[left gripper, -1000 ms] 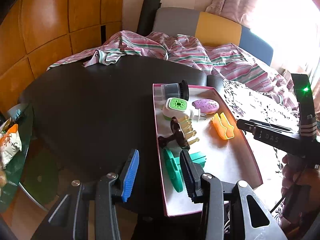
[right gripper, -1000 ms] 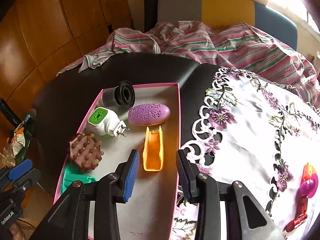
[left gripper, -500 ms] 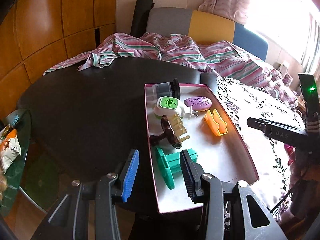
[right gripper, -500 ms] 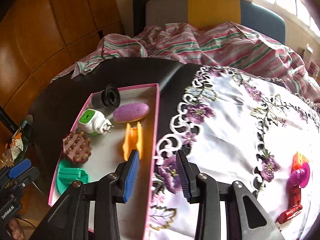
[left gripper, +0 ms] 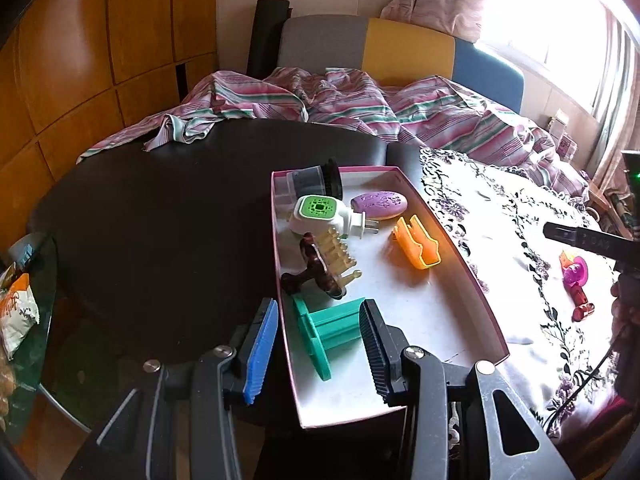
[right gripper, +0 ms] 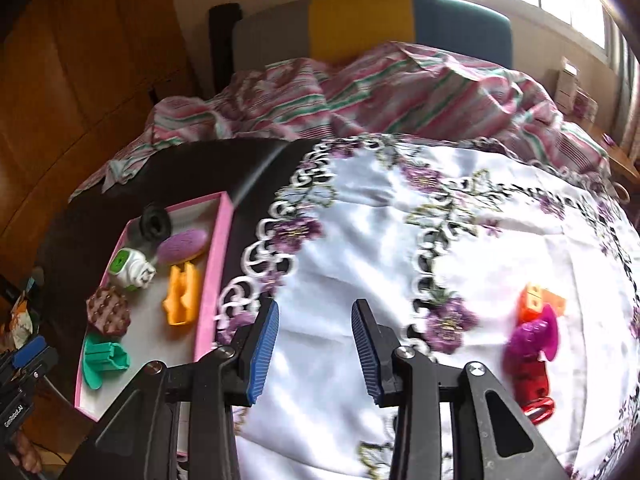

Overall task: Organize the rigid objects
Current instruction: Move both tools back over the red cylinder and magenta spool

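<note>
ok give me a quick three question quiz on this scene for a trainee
1. True or false: the orange clip lies inside the pink tray.
2. Which gripper is over the white cloth: A) left B) right?
3. Fill in: the purple toy sits on the ____, outside the tray.

Key: 1 true; 2 B; 3 cloth. Both the right and the left gripper have open, empty jaws.

Both views are being lit by daylight from the window (left gripper: 576,32), which is being blown out to white. The right wrist view is being smeared by motion blur, and edges are being bent by fisheye distortion, corners darkened.
</note>
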A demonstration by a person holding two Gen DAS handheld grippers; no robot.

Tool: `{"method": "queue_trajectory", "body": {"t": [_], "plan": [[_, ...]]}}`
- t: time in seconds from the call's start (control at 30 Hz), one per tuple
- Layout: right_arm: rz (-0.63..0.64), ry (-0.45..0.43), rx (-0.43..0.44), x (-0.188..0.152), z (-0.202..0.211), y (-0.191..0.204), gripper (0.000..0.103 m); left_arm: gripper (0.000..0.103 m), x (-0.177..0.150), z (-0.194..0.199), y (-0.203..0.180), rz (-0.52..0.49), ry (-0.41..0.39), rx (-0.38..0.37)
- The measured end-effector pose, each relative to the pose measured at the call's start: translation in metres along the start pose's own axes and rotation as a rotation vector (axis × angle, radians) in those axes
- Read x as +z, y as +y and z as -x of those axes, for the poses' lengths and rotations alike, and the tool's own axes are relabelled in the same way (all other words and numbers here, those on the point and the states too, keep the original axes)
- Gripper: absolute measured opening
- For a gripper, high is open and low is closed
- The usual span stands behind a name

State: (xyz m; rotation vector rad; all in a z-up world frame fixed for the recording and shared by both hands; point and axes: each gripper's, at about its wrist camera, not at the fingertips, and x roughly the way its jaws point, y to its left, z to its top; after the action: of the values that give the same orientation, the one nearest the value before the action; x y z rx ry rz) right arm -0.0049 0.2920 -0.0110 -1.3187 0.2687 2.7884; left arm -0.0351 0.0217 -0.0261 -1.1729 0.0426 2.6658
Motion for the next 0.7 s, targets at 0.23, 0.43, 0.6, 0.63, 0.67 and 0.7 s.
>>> {"method": "queue_trajectory", "body": {"t": [0.23,0.43,0.6,0.63,0.67,0.7], "plan": [[-0.159,-0.031,-0.125,0.001,0.018,-0.082,0.038,0.043,0.008,-0.001,-0.017,-0.045,-0.007,-0.024],[-0.376,-0.096,-0.252,-0.020,0.033,-0.160,0.038,0.043,0.013,-0.004,-0.047,-0.114,-0.010,-0.069],[-0.622,-0.173,-0.279,-0.036,0.053,-0.210,0.038,0.043,0.016,-0.011,-0.079,-0.175,0.008,-0.116],[-0.655,-0.186,-0.282,-0.039,0.057,-0.216,0.038,0.043,0.017,-0.013,-0.087,-0.190,0.015,-0.129],[-0.689,-0.191,-0.276,-0.043,0.059,-0.222,0.038,0.043,0.017,-0.015,-0.095,-0.205,0.023,-0.144],[-0.720,-0.193,-0.260,-0.046,0.060,-0.226,0.038,0.043,0.017,-0.017,-0.102,-0.219,0.030,-0.157]]}}
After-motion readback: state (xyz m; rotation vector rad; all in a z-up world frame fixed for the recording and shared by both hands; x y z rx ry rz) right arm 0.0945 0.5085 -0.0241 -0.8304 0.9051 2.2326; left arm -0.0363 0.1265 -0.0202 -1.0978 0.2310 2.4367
